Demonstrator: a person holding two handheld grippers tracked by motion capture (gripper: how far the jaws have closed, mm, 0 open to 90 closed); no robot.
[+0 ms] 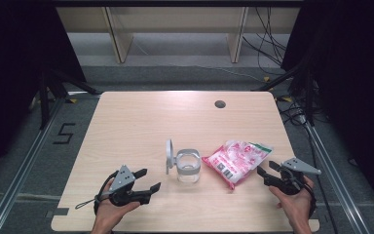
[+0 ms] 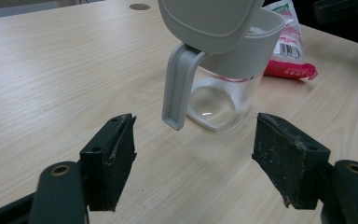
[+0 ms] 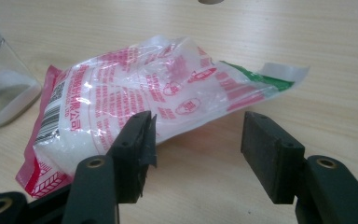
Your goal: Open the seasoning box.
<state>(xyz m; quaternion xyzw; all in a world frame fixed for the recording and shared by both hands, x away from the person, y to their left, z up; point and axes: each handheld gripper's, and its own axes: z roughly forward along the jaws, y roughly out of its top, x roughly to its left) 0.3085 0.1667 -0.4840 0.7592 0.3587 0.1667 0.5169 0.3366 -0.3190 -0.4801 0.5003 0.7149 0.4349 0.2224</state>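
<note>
- Left hand-held gripper [image 1: 145, 180]: held low over the near-left part of the worktop [image 1: 141, 117], jaws spread wide and empty, aimed toward the jar.
- Right hand-held gripper [image 1: 265, 170]: held at the near-right edge, jaws also wide apart and gripping nothing; in the right gripper view the left jaw sits just in front of the bag's near edge.
- Clear jar [image 1: 188, 169]: upright near the worktop's centre-front, with a grey collar and a grey lid [image 1: 169, 156] hinged open and standing up on its left side.
- Plastic bag [image 1: 237, 161]: pink-and-white printed, holding white contents, lying flat just right of the jar, barcode end toward the jar.
- Round grommet [image 1: 219, 104]: set in the far part of the worktop.
</note>
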